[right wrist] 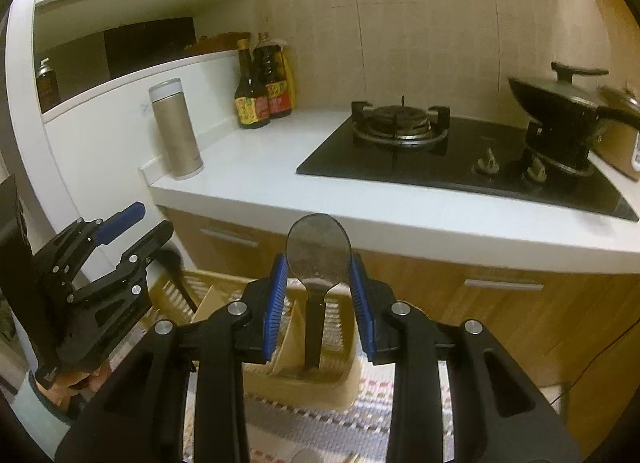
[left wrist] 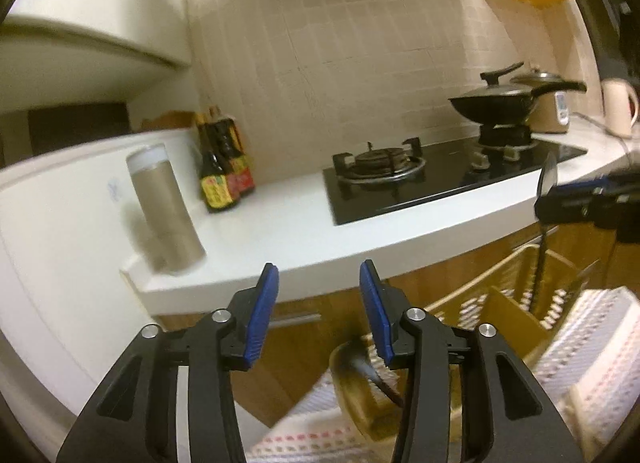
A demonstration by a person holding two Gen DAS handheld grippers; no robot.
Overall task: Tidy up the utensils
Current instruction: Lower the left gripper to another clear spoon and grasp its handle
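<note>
My right gripper (right wrist: 319, 295) clenched a round black-handled spatula (right wrist: 318, 251) above the tan slotted basket (right wrist: 296, 377). My left gripper (left wrist: 319, 311) hung released, empty. I judged sorting unfinished.

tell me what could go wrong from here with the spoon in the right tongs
1. The right tongs pinch the spoon only at the edges of its bowl, handle hanging free, so it may swivel or slip out.
2. The basket sits low on the floor, with dividers; a release from this height could miss its slot or bounce out.
3. The left tongs hang open close by and could be bumped.
</note>
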